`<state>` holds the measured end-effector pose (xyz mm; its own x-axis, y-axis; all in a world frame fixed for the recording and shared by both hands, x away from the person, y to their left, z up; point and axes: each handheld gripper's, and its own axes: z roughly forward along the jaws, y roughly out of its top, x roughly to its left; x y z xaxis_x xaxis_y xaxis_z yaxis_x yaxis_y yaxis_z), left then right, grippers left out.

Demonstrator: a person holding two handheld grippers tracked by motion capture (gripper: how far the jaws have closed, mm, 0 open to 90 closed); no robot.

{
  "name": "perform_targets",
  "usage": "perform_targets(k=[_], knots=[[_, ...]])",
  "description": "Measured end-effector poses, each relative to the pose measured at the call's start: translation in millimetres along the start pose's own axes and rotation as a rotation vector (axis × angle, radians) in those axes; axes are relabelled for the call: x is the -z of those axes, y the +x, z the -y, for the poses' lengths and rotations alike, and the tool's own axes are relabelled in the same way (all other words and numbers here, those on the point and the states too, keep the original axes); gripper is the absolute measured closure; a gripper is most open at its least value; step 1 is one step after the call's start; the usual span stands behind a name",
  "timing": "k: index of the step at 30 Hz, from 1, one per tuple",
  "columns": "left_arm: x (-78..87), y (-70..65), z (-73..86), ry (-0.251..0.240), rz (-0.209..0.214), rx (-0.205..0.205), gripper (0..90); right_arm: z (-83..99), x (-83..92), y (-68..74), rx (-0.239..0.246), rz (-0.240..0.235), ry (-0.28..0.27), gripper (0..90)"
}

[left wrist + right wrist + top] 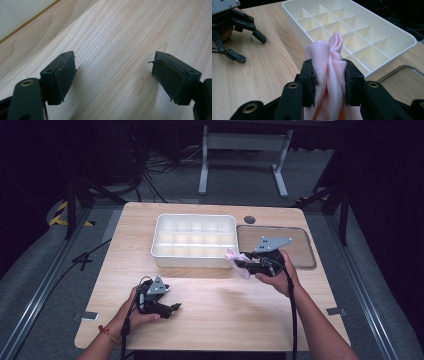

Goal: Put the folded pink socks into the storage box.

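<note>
A bunched pale pink cloth sits squeezed between the black pads of my right gripper, which is shut on it. From above, that gripper holds the pink cloth off the table, just in front of the white divided box, at its right front corner. My left gripper rests low over the wooden table near the front left. Its jaws stand wide open in the left gripper view, with nothing but bare wood between the pads.
The white box has many small square compartments. A clear shallow lid or tray lies to its right, with a dark round hole in the tabletop behind it. Dark floor, cables and a metal frame surround the table.
</note>
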<state>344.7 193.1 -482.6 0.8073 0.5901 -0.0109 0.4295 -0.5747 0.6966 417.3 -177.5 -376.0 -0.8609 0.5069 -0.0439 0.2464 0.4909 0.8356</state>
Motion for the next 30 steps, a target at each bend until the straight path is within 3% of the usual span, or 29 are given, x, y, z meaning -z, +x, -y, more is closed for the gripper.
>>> perform_targets(k=[15,24,30], knots=[[-0.1,-0.1,0.1,-0.001,-0.001,0.001,19.5,-30.6,-26.4,-21.2,-0.011,0.030,-0.047,66.2],[-0.1,-0.1,0.1,-0.001,-0.001,0.000,19.5,-34.3,-54.0,-35.2,-0.030,0.065,-0.048,66.5],[0.1,-0.1,0.0,0.001,0.000,0.001,19.5,-31.9,-67.7,-41.4,-0.032,0.089,-0.020,66.4]])
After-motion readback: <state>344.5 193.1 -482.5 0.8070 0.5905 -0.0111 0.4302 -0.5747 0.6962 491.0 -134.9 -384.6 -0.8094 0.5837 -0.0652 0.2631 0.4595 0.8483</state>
